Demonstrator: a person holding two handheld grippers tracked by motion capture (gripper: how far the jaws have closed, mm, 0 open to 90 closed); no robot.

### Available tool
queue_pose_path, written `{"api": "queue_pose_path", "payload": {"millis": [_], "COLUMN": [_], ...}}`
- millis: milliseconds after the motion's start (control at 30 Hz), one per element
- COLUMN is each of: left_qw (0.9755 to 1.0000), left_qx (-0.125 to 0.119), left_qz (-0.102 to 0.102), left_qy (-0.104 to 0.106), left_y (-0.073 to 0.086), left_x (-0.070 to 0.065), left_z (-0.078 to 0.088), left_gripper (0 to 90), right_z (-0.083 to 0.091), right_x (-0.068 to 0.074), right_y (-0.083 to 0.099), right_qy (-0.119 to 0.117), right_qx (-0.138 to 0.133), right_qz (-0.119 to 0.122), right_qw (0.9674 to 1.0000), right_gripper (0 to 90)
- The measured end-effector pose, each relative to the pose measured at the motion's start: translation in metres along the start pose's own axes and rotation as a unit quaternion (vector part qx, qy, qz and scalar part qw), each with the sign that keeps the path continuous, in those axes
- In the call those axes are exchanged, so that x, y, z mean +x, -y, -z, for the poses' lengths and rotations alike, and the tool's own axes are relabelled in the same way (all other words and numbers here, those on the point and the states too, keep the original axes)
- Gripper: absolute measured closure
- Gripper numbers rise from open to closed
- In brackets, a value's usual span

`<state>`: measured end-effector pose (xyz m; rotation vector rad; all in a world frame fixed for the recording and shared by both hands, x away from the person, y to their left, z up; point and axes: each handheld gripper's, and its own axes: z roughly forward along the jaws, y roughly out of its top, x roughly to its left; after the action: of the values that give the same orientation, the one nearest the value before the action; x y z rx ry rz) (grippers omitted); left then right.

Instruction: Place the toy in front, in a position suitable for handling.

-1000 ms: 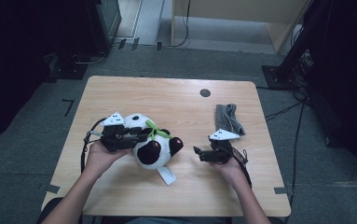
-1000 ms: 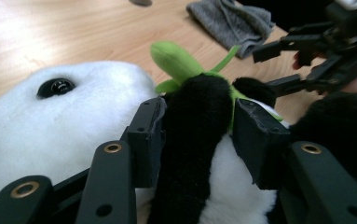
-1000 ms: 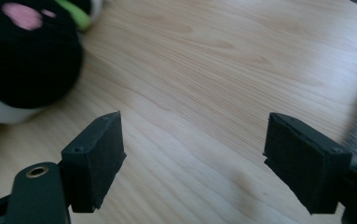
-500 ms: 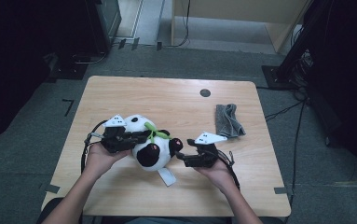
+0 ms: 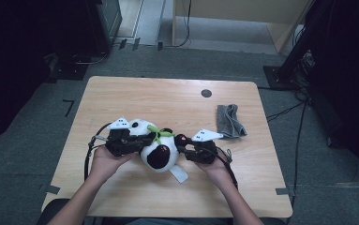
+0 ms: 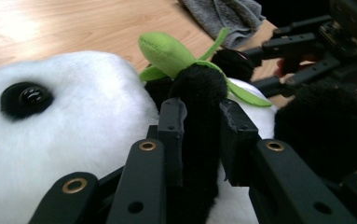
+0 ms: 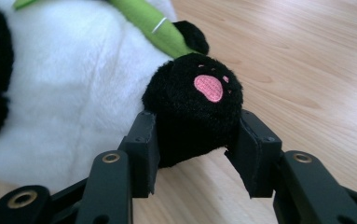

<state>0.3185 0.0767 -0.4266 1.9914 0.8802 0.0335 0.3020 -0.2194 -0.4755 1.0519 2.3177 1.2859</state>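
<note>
A black-and-white panda plush [image 5: 158, 151] with a green leaf [image 6: 167, 51] lies on the wooden table [image 5: 168, 98] between both hands. My left gripper [image 5: 145, 140] is at its left side, and the jaws [image 6: 199, 126] are shut on a black plush arm. My right gripper [image 5: 182, 143] is at the panda's right. Its jaws [image 7: 195, 140] have just been closing, and the pads press both sides of the black foot [image 7: 199, 107] with the pink paw patch. The white belly [image 7: 73, 93] lies just left of that foot.
A crumpled grey cloth [image 5: 229, 121] lies on the table to the right, beyond my right hand. A white tag [image 5: 179, 174] sticks out under the panda. A small dark round hole [image 5: 206, 93] marks the far part of the tabletop.
My right gripper has moved left up to the panda and its jaws have closed around the foot. The left gripper has stayed in place on the plush.
</note>
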Motion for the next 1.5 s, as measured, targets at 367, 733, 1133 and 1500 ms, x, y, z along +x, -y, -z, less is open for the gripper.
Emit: {"api": "queue_pose_path", "payload": {"millis": [367, 733, 1133, 1500], "left_qw": [0.9996, 0.9992, 0.9989, 0.9991], "left_qx": [-0.008, -0.008, -0.027, -0.026], "left_qz": [-0.027, -0.035, -0.033, -0.009], "left_qy": [0.008, 0.018, -0.02, -0.032], "left_y": [0.003, -0.002, -0.006, 0.007], "left_x": [-0.021, -0.017, 0.009, 0.056], "left_z": [-0.017, -0.006, 0.028, 0.053], "left_gripper": [66.7, 50.1, 45.8, 44.5], "right_z": [0.006, 0.012, 0.036, 0.045], "right_x": [-0.022, -0.039, -0.027, -0.001], "right_y": [-0.008, -0.001, 0.001, 0.013], "right_qy": [0.042, 0.026, 0.011, -0.024], "right_qx": [0.016, -0.003, -0.009, 0.004], "right_qz": [0.023, -0.066, -0.065, -0.071], "right_qw": [0.9987, 0.9974, 0.9978, 0.9972], "right_gripper": [61.2, 49.9, 55.7, 53.7]}}
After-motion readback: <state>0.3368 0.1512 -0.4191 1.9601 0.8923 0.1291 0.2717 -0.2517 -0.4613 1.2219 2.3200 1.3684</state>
